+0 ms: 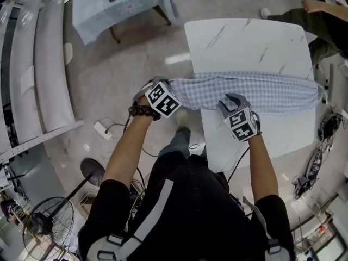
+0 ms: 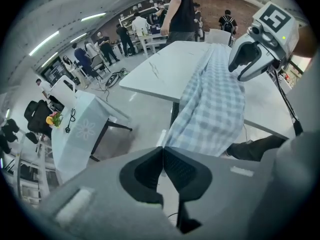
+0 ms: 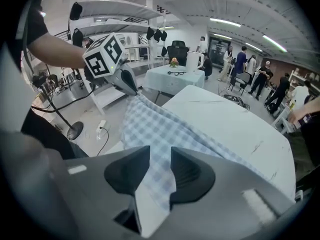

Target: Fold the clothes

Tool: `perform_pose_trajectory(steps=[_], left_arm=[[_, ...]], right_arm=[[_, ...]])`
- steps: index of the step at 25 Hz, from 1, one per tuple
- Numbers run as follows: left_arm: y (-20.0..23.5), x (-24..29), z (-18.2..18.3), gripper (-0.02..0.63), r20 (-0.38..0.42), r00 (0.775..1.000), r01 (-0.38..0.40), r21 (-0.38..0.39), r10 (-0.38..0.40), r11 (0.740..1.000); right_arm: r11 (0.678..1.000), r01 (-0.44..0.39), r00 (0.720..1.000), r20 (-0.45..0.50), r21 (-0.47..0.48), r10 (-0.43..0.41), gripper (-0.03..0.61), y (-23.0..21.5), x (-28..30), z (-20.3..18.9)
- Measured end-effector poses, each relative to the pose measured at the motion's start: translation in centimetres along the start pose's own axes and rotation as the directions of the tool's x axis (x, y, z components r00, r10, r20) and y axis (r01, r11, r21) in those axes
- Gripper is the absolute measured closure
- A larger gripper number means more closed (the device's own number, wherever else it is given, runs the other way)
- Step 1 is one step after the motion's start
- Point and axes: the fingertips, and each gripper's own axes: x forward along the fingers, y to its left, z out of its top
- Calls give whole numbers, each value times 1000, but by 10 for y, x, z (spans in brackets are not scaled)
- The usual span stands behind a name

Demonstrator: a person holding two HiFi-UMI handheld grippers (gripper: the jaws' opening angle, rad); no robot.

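Two claws work at the near side of the white marbled surface (image 1: pixel 244 42). The left claw (image 1: pixel 169 86) hangs just off the surface's left edge, its jaws clenched tight on one end of the checked cloth (image 1: pixel 255 94) — that end is held in the air, clear of the surface. The right claw (image 1: pixel 234 99) sits over the surface at the cloth's near edge, jaws part-way closed on a fold of the cloth that fills the gap between them. From one claw to the other the cloth's near edge runs straight. Beyond them the cloth lies gathered in a long band across the surface, reaching its right edge. Farther off — past the surface's far corner — a small table with a pale cover (image 1: pixel 122 7) stands on the floor, and people (image 2: pixel 177 9) stand in the room behind.
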Motion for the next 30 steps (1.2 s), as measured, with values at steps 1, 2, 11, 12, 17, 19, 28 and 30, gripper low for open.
perform_pose_trajectory(steps=[1, 2, 11, 12, 17, 19, 28, 30], left_arm=[[5, 3, 0, 603, -5, 1000, 8, -5, -8, 1000], [9, 6, -1, 603, -11, 1000, 19, -12, -19, 1000], [21, 38, -4, 598, -59, 996, 75, 52, -72, 996], [19, 41, -3, 590, -63, 996, 74, 68, -70, 995], [15, 47, 2, 476, -56, 996, 76, 106, -70, 991], [11, 44, 8, 476, -27, 997, 81, 100, -78, 992], [-35, 25, 30, 480, 47, 985, 160, 101, -165, 982], [-50, 20, 30, 480, 58, 984, 164, 110, -171, 980]], right_arm=[[1000, 1, 1000, -1, 5, -1, 442, 1, 2, 4], [1000, 2, 1000, -1, 10, -2, 442, 2, 4, 6], [998, 29, 1000, -9, 62, -28, 442, -6, 21, 19], [998, 30, 1000, -13, 61, -29, 442, -6, 22, 19], [997, 39, 999, -20, 68, -38, 440, -11, 27, 21], [997, 39, 999, -19, 69, -38, 440, -11, 27, 22], [997, 49, 999, -11, 63, -49, 440, -3, 13, 12], [996, 54, 999, -5, 69, -53, 440, -2, 7, 6]])
